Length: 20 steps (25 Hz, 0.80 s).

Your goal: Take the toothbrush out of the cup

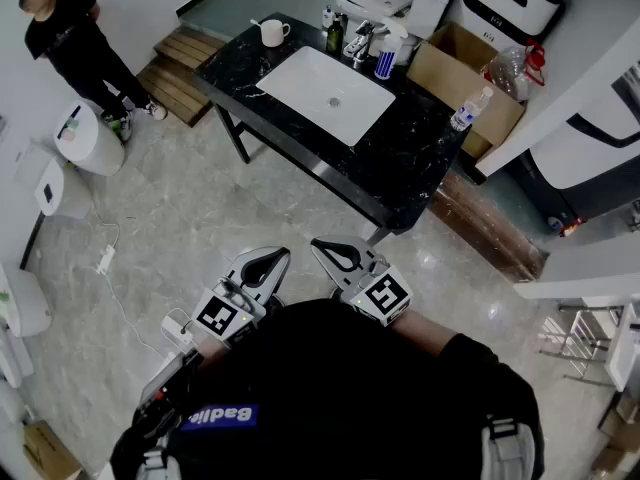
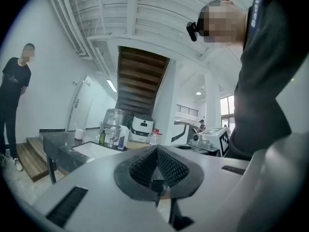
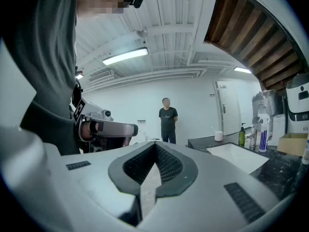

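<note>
A white cup [image 1: 272, 33] stands at the far left corner of the black counter [image 1: 420, 148], with a thin toothbrush [image 1: 256, 22] sticking out of it. The cup [image 2: 78, 134] also shows small in the left gripper view, and the cup [image 3: 219, 136] in the right gripper view. My left gripper [image 1: 268, 260] and right gripper [image 1: 335, 252] are held side by side near my chest, well short of the counter. Each is shut with nothing in it, as the left gripper [image 2: 157, 149] and right gripper [image 3: 155, 146] show in their own views.
A white sink [image 1: 328, 90] is set in the counter, with a green bottle [image 1: 334, 36], a faucet [image 1: 360, 44] and a blue striped container [image 1: 386, 64] behind it. A cardboard box [image 1: 465, 68] stands at the right. A person [image 1: 70, 33] stands at the far left beside wooden steps [image 1: 180, 63].
</note>
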Each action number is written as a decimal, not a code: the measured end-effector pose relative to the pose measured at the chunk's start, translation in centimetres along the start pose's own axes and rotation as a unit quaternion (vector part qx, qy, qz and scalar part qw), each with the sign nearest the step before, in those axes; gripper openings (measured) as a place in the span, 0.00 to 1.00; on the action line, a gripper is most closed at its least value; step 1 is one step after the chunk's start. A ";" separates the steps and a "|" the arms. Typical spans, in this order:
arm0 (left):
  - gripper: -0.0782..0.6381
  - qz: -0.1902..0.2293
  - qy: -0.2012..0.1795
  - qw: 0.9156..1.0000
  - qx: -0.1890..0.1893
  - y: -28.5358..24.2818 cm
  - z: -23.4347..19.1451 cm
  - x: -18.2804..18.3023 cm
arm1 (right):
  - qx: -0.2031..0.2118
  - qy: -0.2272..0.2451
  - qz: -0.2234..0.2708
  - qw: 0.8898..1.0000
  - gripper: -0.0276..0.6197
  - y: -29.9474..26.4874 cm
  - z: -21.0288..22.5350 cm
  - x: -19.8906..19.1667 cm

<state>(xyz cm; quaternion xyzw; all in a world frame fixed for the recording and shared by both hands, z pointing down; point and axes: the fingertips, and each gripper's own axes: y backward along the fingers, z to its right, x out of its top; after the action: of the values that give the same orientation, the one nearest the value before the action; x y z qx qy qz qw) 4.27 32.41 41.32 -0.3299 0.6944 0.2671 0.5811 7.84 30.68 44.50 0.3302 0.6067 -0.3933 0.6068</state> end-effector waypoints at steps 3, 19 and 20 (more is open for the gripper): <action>0.12 -0.022 0.014 1.000 0.007 0.5 0.5 -1.5 | -0.005 -0.016 -0.010 1.000 0.06 0.6 -0.5 -0.5; 0.12 -0.016 0.005 1.000 0.013 -0.7 0.1 -0.7 | 0.008 -0.021 -0.006 1.000 0.06 0.5 0.5 -0.2; 0.12 -0.015 0.003 1.000 0.015 -0.9 0.0 -0.6 | 0.009 -0.021 -0.005 1.000 0.06 0.6 0.8 -0.2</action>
<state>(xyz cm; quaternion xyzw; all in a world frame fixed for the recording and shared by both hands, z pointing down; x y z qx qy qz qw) 5.04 31.92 41.91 -0.3321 0.6949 0.2467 0.5882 8.77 30.29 44.73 0.3240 0.5920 -0.4085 0.6145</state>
